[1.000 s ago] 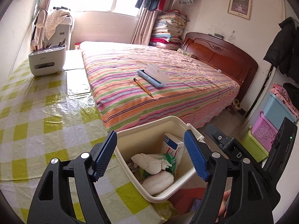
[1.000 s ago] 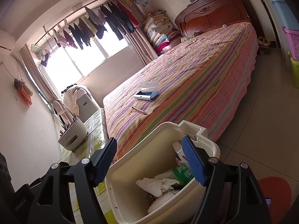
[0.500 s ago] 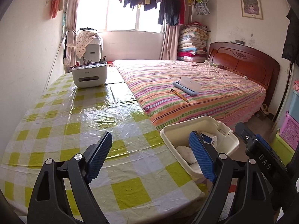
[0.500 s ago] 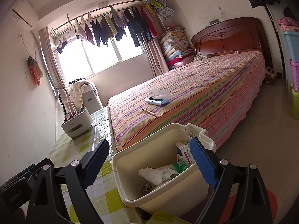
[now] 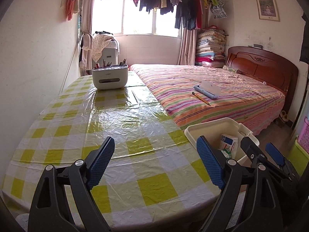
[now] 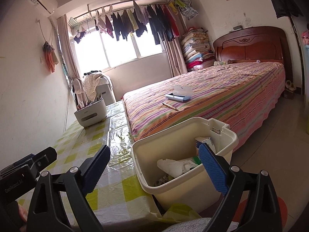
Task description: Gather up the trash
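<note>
The checked table [image 5: 115, 127] lies bare ahead, blocked only by the white organiser [image 5: 110, 78] at twelve o'clock and the bin [image 5: 195, 133] at three.

Table cover [image 5: 119, 116], centre frame: glossy wrinkled plastic sheet over yellow-check cloth. Trash bin [image 6: 185, 185], lower right: smooth cream plastic, holds crumpled white paper [image 6: 173, 167] and a cardboard carton [image 5: 228, 144]. Bedspread [image 5: 222, 96]: matt striped cloth. Headboard [image 5: 266, 65], right: polished dark wood. Pen holder [image 5: 110, 78]: smooth white plastic. Gripper pads [image 5: 210, 164]: blue ribbed rubber-like, on matt black plastic arms.
</note>
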{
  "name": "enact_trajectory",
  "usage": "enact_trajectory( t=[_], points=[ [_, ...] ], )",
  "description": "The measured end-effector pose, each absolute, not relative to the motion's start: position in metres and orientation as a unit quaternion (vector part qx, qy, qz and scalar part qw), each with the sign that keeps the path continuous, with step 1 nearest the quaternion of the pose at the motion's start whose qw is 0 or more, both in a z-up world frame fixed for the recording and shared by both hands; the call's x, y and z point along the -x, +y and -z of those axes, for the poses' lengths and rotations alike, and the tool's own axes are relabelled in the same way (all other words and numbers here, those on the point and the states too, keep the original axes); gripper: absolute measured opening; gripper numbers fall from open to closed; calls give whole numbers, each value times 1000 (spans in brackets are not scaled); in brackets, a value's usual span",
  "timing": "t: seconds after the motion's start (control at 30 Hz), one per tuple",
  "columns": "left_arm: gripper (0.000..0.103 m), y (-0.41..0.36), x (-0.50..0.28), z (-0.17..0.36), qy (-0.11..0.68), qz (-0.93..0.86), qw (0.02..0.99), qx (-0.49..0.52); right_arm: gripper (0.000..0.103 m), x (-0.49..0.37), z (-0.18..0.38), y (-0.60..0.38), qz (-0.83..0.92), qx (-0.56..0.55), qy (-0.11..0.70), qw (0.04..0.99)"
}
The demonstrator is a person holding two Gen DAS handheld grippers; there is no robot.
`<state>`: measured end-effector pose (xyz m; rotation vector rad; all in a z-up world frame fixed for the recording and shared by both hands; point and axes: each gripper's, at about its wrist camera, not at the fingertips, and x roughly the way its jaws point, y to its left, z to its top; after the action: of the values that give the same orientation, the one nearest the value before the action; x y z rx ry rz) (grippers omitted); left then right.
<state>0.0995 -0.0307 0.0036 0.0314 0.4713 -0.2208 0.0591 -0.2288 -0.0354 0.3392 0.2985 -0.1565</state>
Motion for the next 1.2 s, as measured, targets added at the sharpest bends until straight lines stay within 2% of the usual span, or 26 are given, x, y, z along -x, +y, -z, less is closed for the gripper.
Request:
enact_trajectory(
  t=[1.2],
  points=[
    [93, -29, -94, 1, 226, 89, 969, -40, 90, -60, 36, -222, 75, -165, 159, 970]
  ],
)
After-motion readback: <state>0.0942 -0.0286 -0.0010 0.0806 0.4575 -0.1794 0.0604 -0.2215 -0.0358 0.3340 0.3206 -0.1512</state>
